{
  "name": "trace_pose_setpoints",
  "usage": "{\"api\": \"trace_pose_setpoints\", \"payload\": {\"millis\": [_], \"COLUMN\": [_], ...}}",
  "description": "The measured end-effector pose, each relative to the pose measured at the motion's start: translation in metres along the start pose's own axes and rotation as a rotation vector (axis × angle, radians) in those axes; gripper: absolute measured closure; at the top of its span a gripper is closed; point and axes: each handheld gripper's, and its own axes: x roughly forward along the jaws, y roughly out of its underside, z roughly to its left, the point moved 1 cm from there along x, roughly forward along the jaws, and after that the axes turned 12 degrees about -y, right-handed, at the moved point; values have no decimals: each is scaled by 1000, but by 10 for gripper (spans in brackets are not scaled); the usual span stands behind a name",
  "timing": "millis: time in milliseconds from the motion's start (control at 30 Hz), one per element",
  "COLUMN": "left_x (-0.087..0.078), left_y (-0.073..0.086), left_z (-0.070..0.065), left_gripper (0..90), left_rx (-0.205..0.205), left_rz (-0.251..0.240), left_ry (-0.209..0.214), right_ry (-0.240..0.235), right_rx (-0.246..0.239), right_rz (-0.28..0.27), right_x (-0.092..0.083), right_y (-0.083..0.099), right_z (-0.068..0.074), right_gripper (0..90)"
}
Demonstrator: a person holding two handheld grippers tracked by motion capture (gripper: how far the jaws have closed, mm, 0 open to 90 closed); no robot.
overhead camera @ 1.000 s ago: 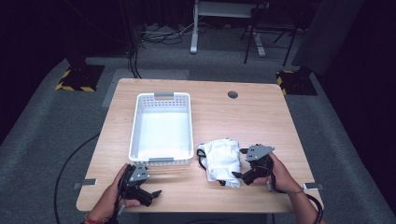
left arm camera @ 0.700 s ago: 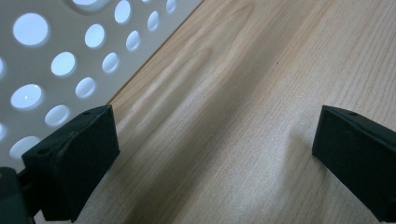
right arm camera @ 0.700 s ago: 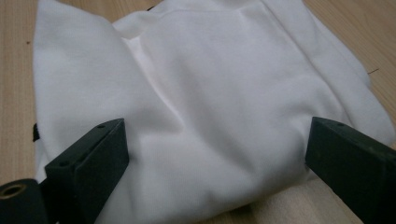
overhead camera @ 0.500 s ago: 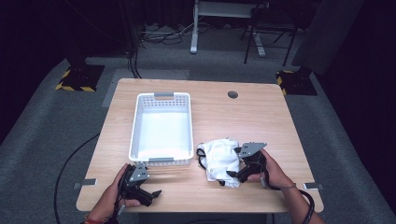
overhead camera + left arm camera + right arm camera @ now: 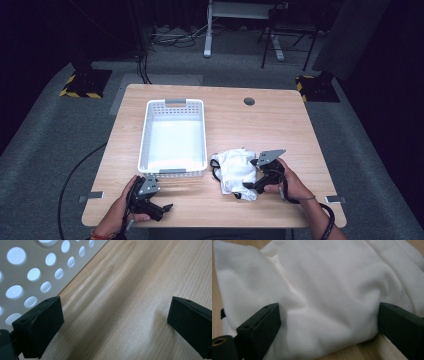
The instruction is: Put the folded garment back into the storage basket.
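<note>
Table (image 5: 280, 125) brightly lit amid dark surroundings; close gripper views slightly soft.

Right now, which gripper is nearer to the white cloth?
Right. The right gripper has its open jaws around the white cloth's edge; the left gripper sits apart, open, by the white basket's near wall.

The left gripper (image 5: 113, 327) holds its jaws wide apart over the wooden tabletop (image 5: 130, 297), beside the white perforated basket wall (image 5: 30, 272).
</note>
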Motion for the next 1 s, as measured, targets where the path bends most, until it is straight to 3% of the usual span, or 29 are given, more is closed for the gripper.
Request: {"api": "trace_pose_setpoints", "payload": {"millis": [200,400,500,667,767,900,1000], "left_x": [0,0,0,0,0,0,0], "left_y": [0,0,0,0,0,0,0], "left_z": [0,0,0,0,0,0,0], "left_gripper": [6,6,7,6,7,7,7], "left_rx": [0,1,2,3,3,3,6], "left_rz": [0,0,-1,-1,-1,-1,-1], "left_ry": [1,1,2,3,3,4,4], "right_ry": [-38,-69,-53,-9,-6,6,22], "right_rx": [-21,-18,-20,-40,-20,-28,-16], "right_rz": [-21,-77,-116,-112,-143,-166,-217], "right_x": [-5,-7,-8,-10,-12,-17,-21], "right_y": [1,6,9,7,7,4,1], "right_z": [6,8,9,15,16,20,23], "right_gripper": [345,560,626,676,686,690,692]}}
